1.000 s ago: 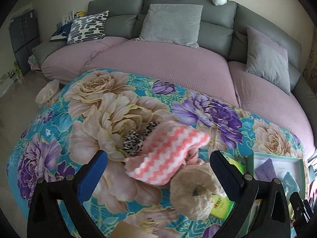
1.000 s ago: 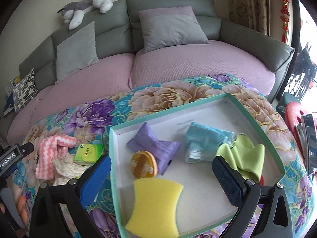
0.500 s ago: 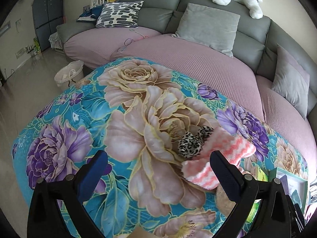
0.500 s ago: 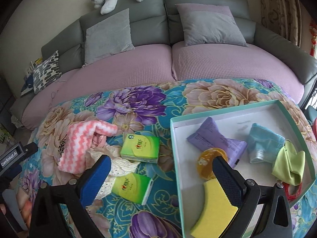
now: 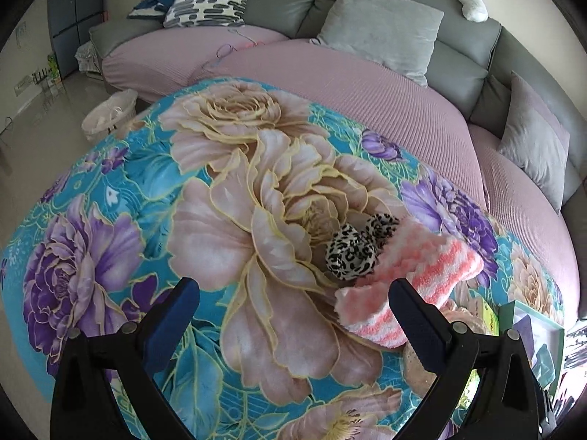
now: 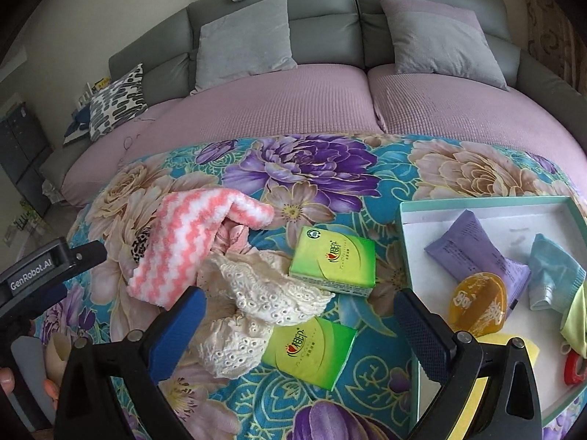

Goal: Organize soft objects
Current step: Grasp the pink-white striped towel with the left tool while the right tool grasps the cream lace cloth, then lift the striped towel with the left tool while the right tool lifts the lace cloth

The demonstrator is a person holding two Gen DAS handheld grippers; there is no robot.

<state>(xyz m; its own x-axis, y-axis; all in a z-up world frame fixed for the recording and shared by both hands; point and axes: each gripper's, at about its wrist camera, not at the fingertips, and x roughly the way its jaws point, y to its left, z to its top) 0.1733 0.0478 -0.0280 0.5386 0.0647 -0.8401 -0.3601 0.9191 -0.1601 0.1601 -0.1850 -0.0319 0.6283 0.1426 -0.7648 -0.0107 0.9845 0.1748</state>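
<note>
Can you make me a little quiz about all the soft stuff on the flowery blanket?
1. True or false: the right tool is holding a green tissue pack.
2. How many green tissue packs lie on the blanket?
3. Which is inside the tray: A) pink striped towel B) purple packet C) lace cloth?

Key: 1 false, it is open and empty; 2 two; 3 B.
</note>
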